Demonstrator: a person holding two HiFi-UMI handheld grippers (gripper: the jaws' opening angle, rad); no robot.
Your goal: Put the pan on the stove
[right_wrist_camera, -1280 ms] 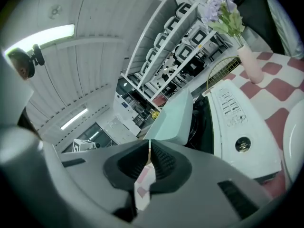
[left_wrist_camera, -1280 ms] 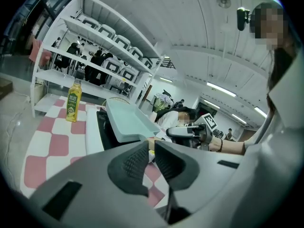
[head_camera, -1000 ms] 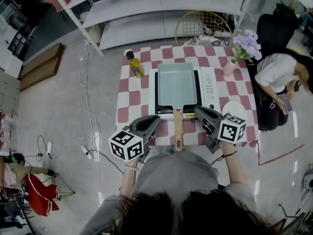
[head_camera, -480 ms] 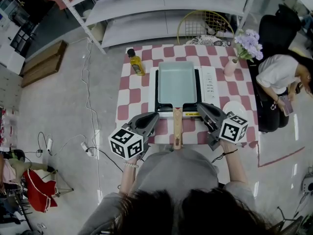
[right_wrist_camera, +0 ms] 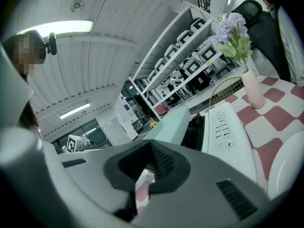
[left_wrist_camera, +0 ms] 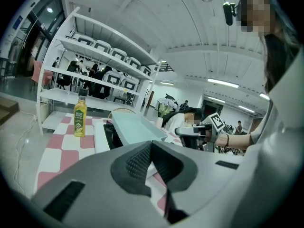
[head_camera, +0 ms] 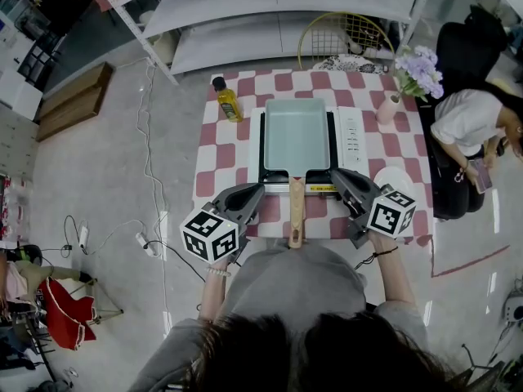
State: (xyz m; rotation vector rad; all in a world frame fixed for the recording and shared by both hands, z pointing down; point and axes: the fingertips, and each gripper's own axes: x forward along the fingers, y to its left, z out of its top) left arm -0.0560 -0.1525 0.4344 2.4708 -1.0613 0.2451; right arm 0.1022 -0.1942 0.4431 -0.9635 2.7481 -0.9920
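Note:
A pale green rectangular pan (head_camera: 296, 133) sits on the black-topped stove (head_camera: 353, 141) on the checkered table (head_camera: 219, 166). Its wooden handle (head_camera: 294, 212) points toward me over the table's near edge. My left gripper (head_camera: 255, 189) hangs left of the handle, shut and holding nothing. My right gripper (head_camera: 336, 175) is on the handle's right, also shut and holding nothing. In the left gripper view the pan (left_wrist_camera: 133, 127) rises ahead of the closed jaws. In the right gripper view the pan (right_wrist_camera: 175, 122) and the stove's white control panel (right_wrist_camera: 224, 127) lie ahead.
A yellow oil bottle (head_camera: 226, 102) stands at the table's far left corner. A pink vase with purple flowers (head_camera: 388, 104) stands at the far right, and a white plate (head_camera: 394, 178) lies right of the stove. A person sits beside the table's right side. Shelving stands behind the table.
Both grippers have stayed close beside the handle; the right one has shifted slightly right and toward me. The pan has not moved on the stove.

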